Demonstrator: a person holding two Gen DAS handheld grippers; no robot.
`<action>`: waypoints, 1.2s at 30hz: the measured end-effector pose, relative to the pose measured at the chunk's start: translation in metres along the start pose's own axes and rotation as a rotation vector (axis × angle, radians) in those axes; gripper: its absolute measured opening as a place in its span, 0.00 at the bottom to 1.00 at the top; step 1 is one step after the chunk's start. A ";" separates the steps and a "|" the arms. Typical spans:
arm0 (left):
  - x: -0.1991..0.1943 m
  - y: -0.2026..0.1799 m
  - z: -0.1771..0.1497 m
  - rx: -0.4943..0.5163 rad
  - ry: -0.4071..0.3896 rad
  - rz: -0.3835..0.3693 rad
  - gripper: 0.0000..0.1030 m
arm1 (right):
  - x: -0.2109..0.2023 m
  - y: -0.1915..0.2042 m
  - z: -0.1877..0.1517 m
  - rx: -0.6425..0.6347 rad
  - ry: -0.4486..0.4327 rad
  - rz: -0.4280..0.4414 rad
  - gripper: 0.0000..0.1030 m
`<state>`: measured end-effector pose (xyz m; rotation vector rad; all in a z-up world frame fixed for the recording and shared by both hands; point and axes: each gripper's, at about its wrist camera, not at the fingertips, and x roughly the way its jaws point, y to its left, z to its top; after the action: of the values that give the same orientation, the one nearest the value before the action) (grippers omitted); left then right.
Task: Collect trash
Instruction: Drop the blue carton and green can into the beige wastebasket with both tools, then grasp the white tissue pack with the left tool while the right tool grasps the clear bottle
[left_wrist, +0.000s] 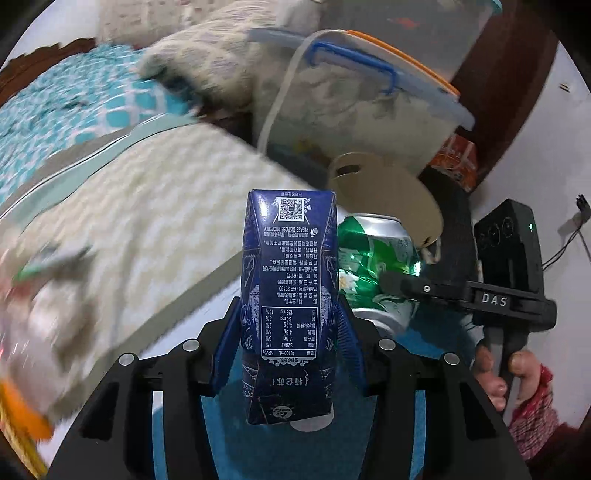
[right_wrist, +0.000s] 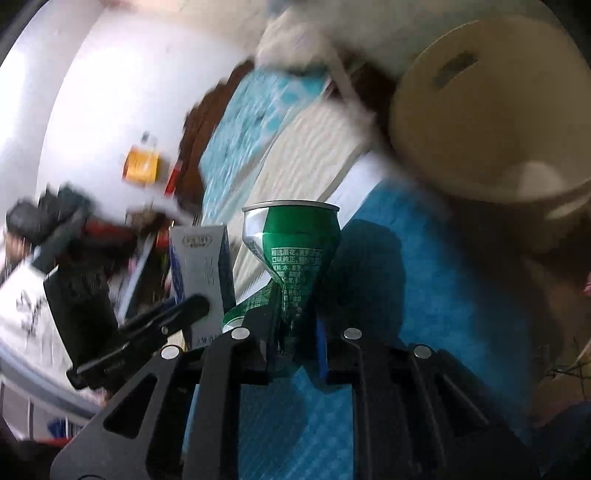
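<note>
Both claws are gripping something right now; left claw (left_wrist: 290, 328) is clamping a carton (left_wrist: 290, 295) between its blue pads, right claw (right_wrist: 295, 332) is pinching a crushed can (right_wrist: 291, 258) at its waist; no earlier look to compare, so I'm only saying what's showing.

Using the bin (right_wrist: 491, 129) as the landmark: it's the beige round tub with a slot handle near its rim; in the right wrist view the can is sitting below and left of the bin, not over its mouth yet; the carton (right_wrist: 201, 273) is further left of the can, so further from the bin; in the left wrist view the bin (left_wrist: 384, 192) is peeking out just behind the can (left_wrist: 376, 266), with the can tight beside the carton.

Step-wise, I'm guessing this is the carry; both bits of trash are picked up and heading for the bin; the background is smearing, so the hands are probably moving; next move would need each claw getting over the bin's mouth before letting go, and since the two are crowding each other, going one at a time seems safer.

Looks: the carton is dark blue, upside-down print, QR code at the far end, walls looking a bit squeezed; the can is green and silver, badly buckled in the middle, rim still round; a hand (left_wrist: 495, 373) is holding the right claw's handle at the edge of the left view.
</note>
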<state>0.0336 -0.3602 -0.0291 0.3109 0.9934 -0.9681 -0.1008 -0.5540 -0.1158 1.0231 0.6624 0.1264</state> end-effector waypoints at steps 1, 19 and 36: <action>0.008 -0.008 0.010 0.014 0.007 -0.015 0.45 | -0.006 -0.004 0.005 0.014 -0.029 -0.005 0.16; 0.095 -0.089 0.108 0.117 0.010 0.016 0.73 | -0.106 -0.055 0.034 0.164 -0.534 -0.270 0.83; -0.129 0.154 -0.048 -0.174 -0.159 0.381 0.74 | -0.057 0.083 0.002 -0.144 -0.571 -0.225 0.96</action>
<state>0.1062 -0.1736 0.0211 0.2605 0.8285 -0.5478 -0.1284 -0.5342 -0.0206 0.7866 0.2367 -0.3036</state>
